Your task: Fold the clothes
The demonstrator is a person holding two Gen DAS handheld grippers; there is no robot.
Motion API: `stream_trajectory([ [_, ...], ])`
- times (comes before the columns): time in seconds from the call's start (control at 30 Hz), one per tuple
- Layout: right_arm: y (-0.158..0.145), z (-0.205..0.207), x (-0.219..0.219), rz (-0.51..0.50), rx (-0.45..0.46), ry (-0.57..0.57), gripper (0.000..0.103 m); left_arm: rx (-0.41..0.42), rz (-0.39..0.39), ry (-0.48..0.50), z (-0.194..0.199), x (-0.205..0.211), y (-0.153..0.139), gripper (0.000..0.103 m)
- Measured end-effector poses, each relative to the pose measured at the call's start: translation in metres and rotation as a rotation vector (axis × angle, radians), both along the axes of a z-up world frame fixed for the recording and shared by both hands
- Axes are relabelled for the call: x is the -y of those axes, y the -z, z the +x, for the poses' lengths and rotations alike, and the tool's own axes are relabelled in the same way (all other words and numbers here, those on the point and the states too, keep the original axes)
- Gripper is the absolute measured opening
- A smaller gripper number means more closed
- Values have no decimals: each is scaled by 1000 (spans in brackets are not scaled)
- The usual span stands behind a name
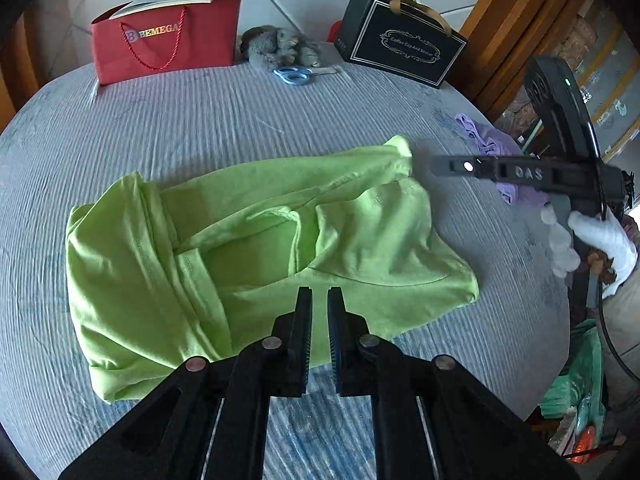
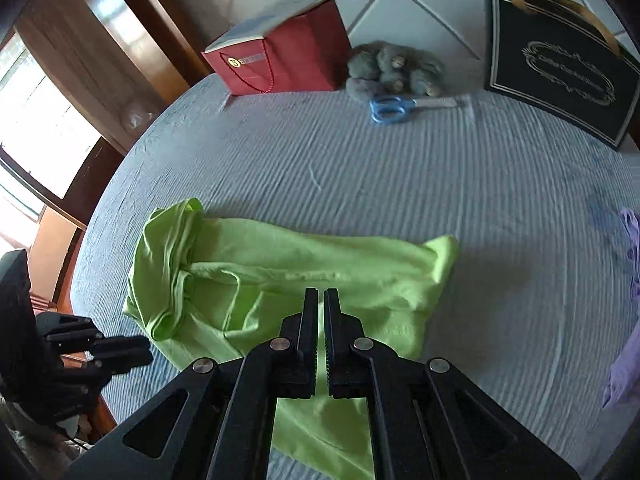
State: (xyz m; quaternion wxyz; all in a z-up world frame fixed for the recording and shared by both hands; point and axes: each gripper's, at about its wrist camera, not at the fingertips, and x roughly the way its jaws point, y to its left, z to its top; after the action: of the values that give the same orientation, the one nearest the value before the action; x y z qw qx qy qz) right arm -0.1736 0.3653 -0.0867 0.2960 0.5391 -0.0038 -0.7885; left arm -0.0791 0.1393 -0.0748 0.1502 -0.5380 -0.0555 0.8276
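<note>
The green shirt (image 1: 248,248) lies in a loose, half-folded heap on the near middle of the round table (image 1: 200,120), one side rolled over in a thick ridge, a sleeve tucked into the middle, the far corner poking up toward the purple cloth (image 1: 486,140) at the table's edge. Left gripper (image 1: 320,300) hangs above the shirt's near hem, jaws all but closed, only a thin slit between them and nothing in it. Right gripper (image 2: 320,300) sits over the same garment from the other side, jaws pressed nearly together too, empty; the green showing through its frame is just cloth lying beneath. So both tongs are free, and the job, as I read it, is a fresh grab. To do it well: open wide before descending, pick two matching points on one edge, the rolled ridge looks the likeliest, and pinch only the top layers so the bundle underneath doesn't drag along. Lift both together, keep the cloth taut between them, lay it flat. Scissors (image 2: 386,109), the plush toy (image 2: 394,66) and the two bags sit well apart at the back, no bother there.
</note>
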Motion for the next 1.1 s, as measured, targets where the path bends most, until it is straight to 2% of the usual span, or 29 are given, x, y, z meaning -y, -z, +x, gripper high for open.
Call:
stream_trajectory([
  [0.07,14,25,-14,-4,36,18,3,8,-30,-29,0,33,-2,7],
  [0.17,31,61,-14,-35,87,50,4,25,-113,-29,-7,79,-4,8],
  [0.33,43,97,30,-137,132,138,5,8,-139,52,-29,131,-3,10],
  [0.37,45,102,44,-151,132,166,6,-3,-142,85,-35,138,-2,16],
  [0.4,47,107,58,-164,130,199,9,-21,-147,129,-41,145,-1,30],
  [0.47,50,118,87,-181,119,276,10,-62,-152,235,-52,156,1,41],
  [0.57,57,140,128,-178,85,429,10,-116,-141,422,-65,174,7,41],
  [0.63,63,158,154,-197,70,555,10,-142,-174,513,-70,183,17,41],
  [0.7,70,176,178,-221,71,678,10,-133,-183,587,-75,191,24,41],
  [0.77,75,186,205,-245,107,751,10,-122,-184,649,-80,196,27,41],
  [0.83,71,193,231,-235,112,788,19,-113,-185,709,-85,199,30,41],
  [0.9,68,194,248,-226,106,823,53,-122,-195,752,-90,199,33,41],
  [0.93,66,193,254,-227,98,844,57,-125,-192,770,-92,199,34,41],
  [1.1,52,182,264,-216,46,963,57,-125,-164,848,-108,191,35,42],
])
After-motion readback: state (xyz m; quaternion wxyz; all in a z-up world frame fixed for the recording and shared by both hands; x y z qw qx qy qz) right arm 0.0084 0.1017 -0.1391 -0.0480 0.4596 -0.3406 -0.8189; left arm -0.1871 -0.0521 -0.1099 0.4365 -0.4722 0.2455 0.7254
